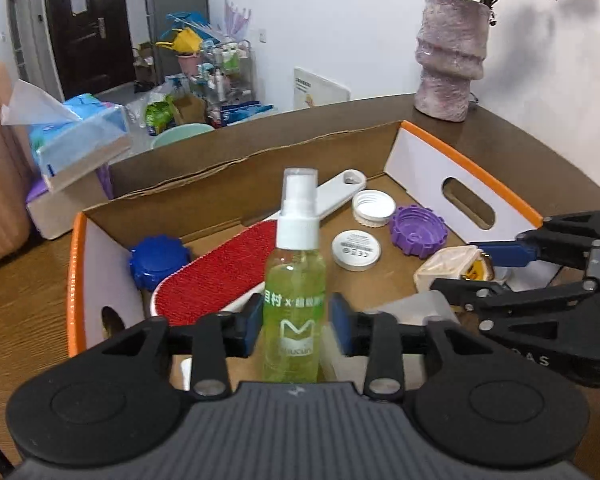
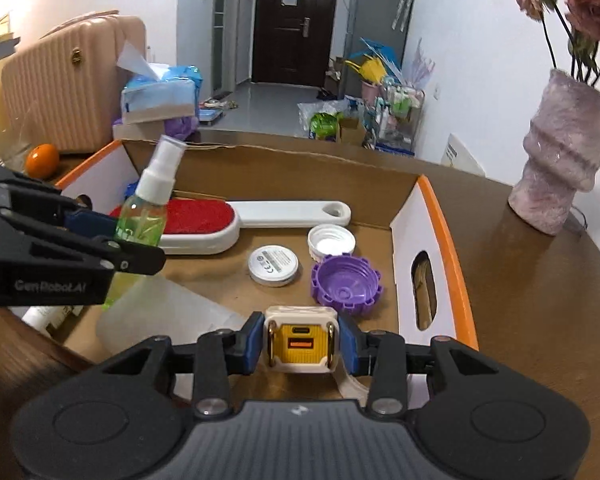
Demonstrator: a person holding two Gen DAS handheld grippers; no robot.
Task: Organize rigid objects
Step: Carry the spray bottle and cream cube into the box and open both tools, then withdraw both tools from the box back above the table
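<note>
A green spray bottle (image 1: 294, 280) with a white pump stands upright inside the cardboard box (image 1: 260, 160). My left gripper (image 1: 294, 320) is open around its body, with a thin gap at each blue pad. From the right wrist view the bottle (image 2: 144, 216) leans slightly, the left gripper (image 2: 120, 240) beside it. My right gripper (image 2: 302, 344) is shut on a cream and yellow cube charger (image 2: 300, 340), low over the box floor near the right end wall (image 2: 452, 240). The left wrist view shows the charger (image 1: 448, 266) in the right gripper (image 1: 472, 270).
In the box lie a red lint brush (image 1: 216, 272), a blue cap (image 1: 160, 260), a purple cap (image 2: 344, 280), a white cap (image 2: 331, 240), a white disc (image 2: 273, 266) and a translucent container (image 2: 156, 312). A vase (image 2: 560, 168), tissue box (image 2: 160, 96) and orange (image 2: 42, 160) stand outside.
</note>
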